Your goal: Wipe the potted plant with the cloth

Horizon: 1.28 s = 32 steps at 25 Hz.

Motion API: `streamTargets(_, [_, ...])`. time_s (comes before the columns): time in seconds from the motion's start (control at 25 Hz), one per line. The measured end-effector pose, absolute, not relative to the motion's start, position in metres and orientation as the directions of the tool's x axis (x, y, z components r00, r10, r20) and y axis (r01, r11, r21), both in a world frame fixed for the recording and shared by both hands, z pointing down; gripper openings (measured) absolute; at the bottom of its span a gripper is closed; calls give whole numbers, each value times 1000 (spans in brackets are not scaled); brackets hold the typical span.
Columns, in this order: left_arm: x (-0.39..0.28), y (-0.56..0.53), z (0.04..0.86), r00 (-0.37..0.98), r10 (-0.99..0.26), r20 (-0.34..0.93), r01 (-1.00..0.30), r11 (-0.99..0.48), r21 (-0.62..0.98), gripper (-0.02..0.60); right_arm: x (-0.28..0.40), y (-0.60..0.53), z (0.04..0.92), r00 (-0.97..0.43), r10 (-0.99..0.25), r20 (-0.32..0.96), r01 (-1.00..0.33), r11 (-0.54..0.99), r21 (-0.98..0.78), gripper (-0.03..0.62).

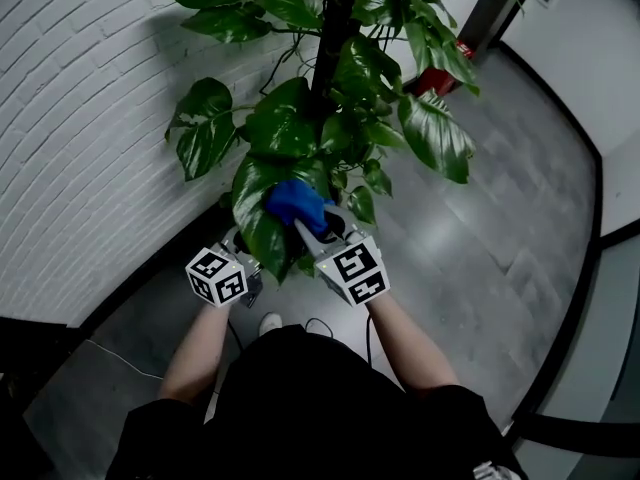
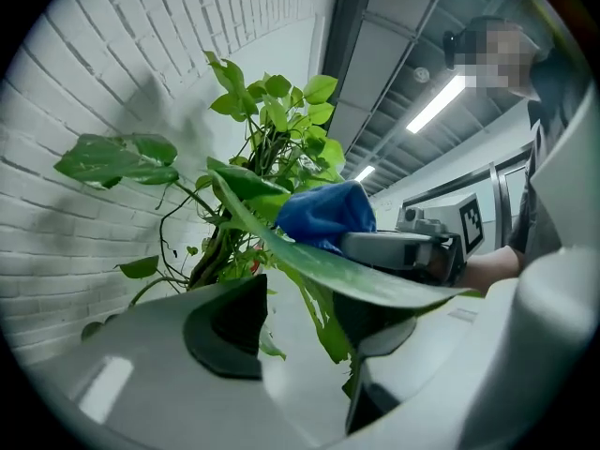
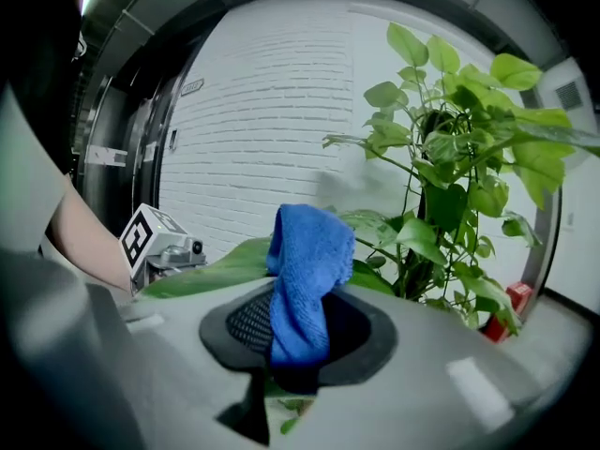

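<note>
Your right gripper (image 3: 298, 340) is pinching the blue cloth (image 3: 305, 270). The cloth sits on top of a big leaf (image 1: 258, 223), low on the potted plant (image 1: 335, 78). Your left gripper (image 2: 300, 331) is under that same leaf with its jaws spread apart (the leaf lies across them, not squeezed). The plant stands beside a white brick wall (image 1: 80, 118).

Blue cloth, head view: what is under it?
A large green leaf lies under the blue cloth, which the right tool clamps. The patch of leaf directly beneath is covered, so whether it is clean cannot be seen.
</note>
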<state>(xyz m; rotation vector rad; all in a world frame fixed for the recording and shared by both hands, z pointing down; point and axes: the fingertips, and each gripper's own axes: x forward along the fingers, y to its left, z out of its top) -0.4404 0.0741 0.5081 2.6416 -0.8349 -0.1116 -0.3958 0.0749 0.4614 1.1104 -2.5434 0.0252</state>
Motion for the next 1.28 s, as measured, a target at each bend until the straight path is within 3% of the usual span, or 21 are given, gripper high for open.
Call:
streamTargets(0.64, [-444, 73, 497, 782, -623, 5, -571, -714, 405, 229, -380, 128, 464, -669, -685, 290, -709, 705, 29, 100])
streamTargets(1.28, [-432, 74, 489, 764, -646, -4, -583, -692, 425, 228, -359, 167, 471, -686, -662, 301, -677, 733, 68, 100])
